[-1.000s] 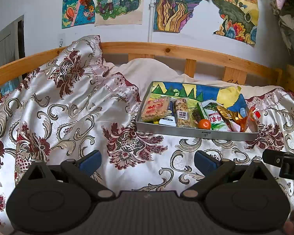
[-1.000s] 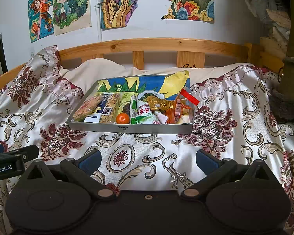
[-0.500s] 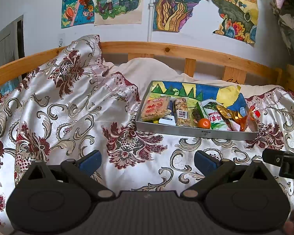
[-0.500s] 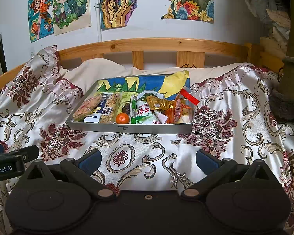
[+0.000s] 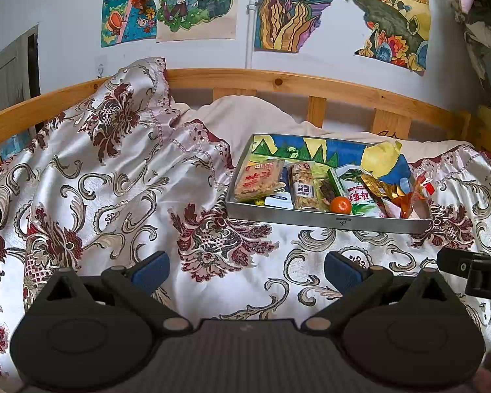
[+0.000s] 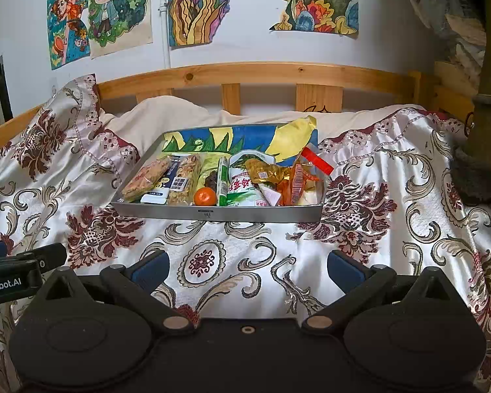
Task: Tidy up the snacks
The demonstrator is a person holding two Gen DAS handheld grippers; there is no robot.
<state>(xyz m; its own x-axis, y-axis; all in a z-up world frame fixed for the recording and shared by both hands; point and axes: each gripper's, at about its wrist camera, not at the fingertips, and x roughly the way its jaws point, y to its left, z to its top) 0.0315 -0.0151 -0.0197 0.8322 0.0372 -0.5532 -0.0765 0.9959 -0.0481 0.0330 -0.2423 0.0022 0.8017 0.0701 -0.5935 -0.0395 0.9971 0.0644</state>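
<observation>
tray (image 6: 212, 213) on bedspread (image 6: 360, 239) | snacks (image 6: 242, 183) in tray | headboard (image 6: 262, 73) behind

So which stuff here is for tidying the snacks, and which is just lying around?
For the job:
metal tray
snack packets
small orange fruit
left gripper, open
right gripper, open

Just lying about:
flowery bedspread
white pillow
wall drawings
wooden bed rail

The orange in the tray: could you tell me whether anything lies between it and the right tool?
Nothing visible on the bedspread between them. Only the tray's near wall stands before the orange, so the open right tool would reach over it.
</observation>
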